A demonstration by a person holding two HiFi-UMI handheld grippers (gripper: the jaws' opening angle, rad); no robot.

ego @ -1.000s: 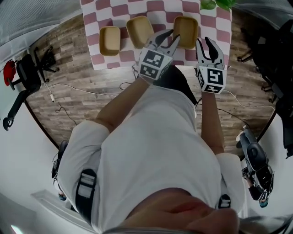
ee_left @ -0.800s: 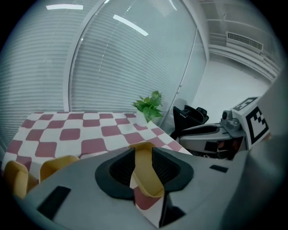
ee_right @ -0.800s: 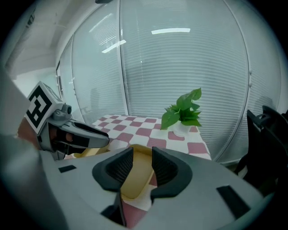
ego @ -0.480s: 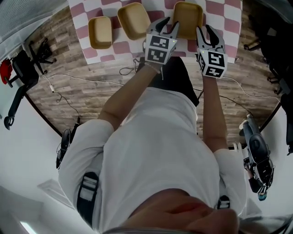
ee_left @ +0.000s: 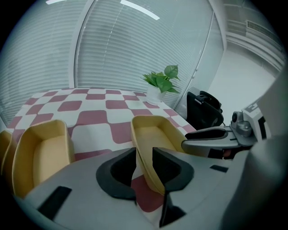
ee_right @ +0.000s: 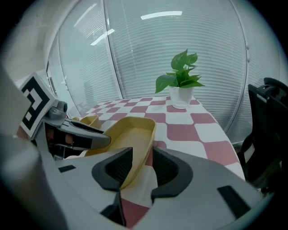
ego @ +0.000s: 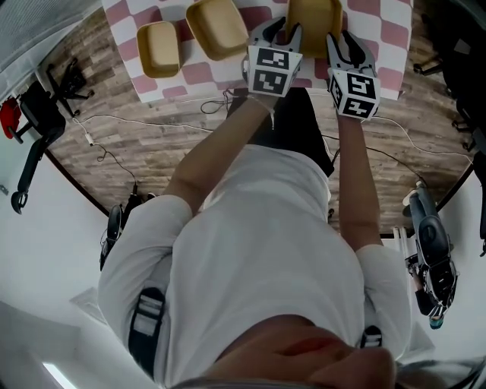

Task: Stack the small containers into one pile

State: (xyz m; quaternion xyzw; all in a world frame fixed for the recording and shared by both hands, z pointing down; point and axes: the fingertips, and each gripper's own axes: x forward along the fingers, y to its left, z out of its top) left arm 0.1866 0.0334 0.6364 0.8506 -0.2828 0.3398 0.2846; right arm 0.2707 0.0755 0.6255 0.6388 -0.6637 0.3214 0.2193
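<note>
Your left tool and right tool straddle opposite walls of the tan rectangular plastic container near the checked counter's edge — both gape, the right's jaws just widened (nothing pinched) — likely for a balanced lift.

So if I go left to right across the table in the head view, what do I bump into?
left container → middle container → left gripper → right container → right gripper
</note>
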